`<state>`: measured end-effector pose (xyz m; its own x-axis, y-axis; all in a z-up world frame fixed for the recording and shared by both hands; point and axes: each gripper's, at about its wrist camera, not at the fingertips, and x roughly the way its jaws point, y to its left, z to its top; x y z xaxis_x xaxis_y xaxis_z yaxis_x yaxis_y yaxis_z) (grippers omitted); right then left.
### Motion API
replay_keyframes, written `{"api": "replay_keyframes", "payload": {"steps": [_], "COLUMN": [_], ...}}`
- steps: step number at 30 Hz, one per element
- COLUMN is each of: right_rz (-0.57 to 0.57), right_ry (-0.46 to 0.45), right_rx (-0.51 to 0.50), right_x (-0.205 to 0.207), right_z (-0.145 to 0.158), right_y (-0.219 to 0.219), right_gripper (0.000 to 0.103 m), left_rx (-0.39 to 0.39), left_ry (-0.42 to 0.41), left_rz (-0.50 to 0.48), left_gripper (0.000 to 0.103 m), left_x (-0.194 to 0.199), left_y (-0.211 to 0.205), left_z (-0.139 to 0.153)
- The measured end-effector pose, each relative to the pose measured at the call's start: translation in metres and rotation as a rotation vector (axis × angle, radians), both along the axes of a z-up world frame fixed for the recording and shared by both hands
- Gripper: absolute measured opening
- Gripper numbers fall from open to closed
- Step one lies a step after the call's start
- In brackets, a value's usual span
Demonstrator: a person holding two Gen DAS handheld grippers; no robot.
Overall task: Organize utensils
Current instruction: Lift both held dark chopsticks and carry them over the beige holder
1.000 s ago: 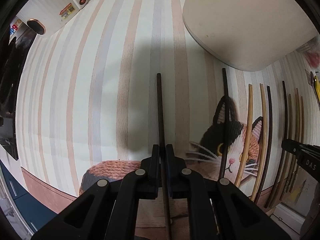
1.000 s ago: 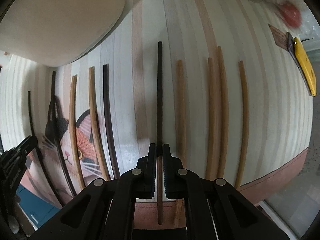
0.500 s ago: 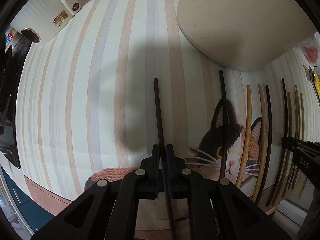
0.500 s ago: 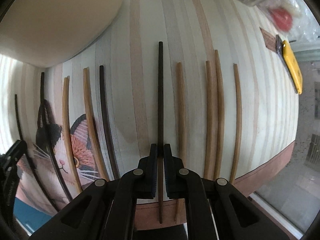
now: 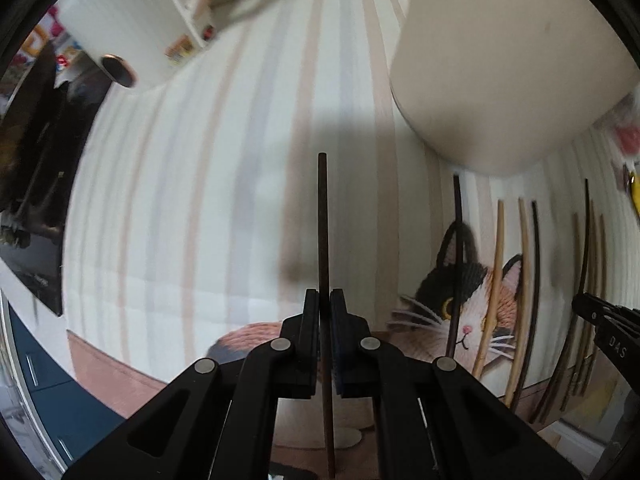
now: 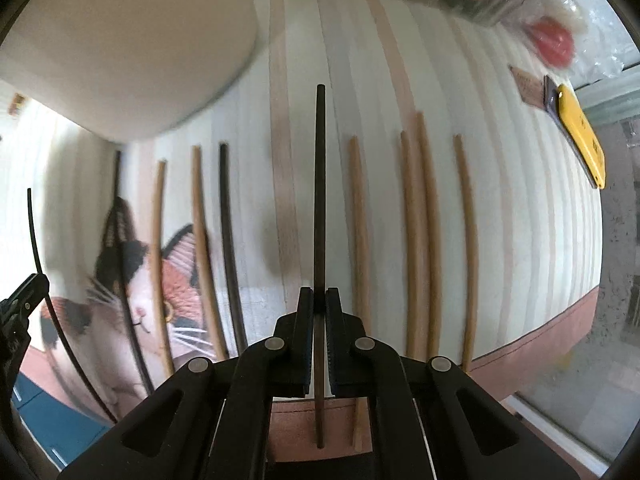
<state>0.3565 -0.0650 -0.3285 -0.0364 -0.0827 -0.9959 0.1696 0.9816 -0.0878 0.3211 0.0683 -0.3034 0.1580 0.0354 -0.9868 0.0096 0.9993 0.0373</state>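
My left gripper (image 5: 324, 300) is shut on a dark chopstick (image 5: 322, 216), held above the striped cloth (image 5: 224, 208). My right gripper (image 6: 319, 298) is shut on another dark chopstick (image 6: 320, 184), also lifted off the cloth. Several chopsticks lie in a row on the cloth: a dark chopstick (image 5: 456, 248) over the cat picture (image 5: 464, 300), tan chopsticks (image 6: 416, 232) to the right of my right gripper, tan and dark ones (image 6: 200, 240) to its left. The right gripper's tip (image 5: 600, 316) shows at the left wrist view's right edge, the left gripper's tip (image 6: 24, 300) at the right wrist view's left edge.
A large cream round container (image 5: 500, 60) stands at the back, near the chopstick tips. A white appliance (image 5: 132, 20) sits at the back left. A yellow tool (image 6: 580, 136) and plastic bags with a red item (image 6: 552, 38) lie at the back right. The cloth's brown hem (image 6: 540, 340) runs along the near edge.
Both grippers have risen with their dark chopsticks, so the cloth and lying chopsticks look smaller. The views have shifted toward the back; the container and appliance show more.
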Motion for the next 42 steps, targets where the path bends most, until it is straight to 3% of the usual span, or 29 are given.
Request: {"api": "replay_keyframes", "payload": {"steps": [12, 16, 26, 42], "right_rz": [0.054, 0.056, 0.041, 0.077], "right_ry": [-0.188, -0.224, -0.316, -0.525], "right_rx": [0.117, 0.142, 0.167, 0.226], "right_x": [-0.017, -0.033, -0.016, 0.007], "right_z": [0.078, 0.077, 0.1, 0.19], "right_y": [-0.004, -0.021, -0.054, -0.043], "right_gripper": [0.006, 0.006, 0.006, 0.006], "left_rx": [0.025, 0.022, 0.024, 0.048], "left_ry": [-0.166, -0.214, -0.355, -0.551], "left_rz": [0.108, 0.129, 0.144, 0.147], "left_gripper": [0.003, 0.003, 0.003, 0.002], "left_x": [-0.016, -0.022, -0.021, -0.008], "left_y": [0.016, 0.009, 0.002, -0.003], "left_z": [0.072, 0.092, 0.141, 0.237]}}
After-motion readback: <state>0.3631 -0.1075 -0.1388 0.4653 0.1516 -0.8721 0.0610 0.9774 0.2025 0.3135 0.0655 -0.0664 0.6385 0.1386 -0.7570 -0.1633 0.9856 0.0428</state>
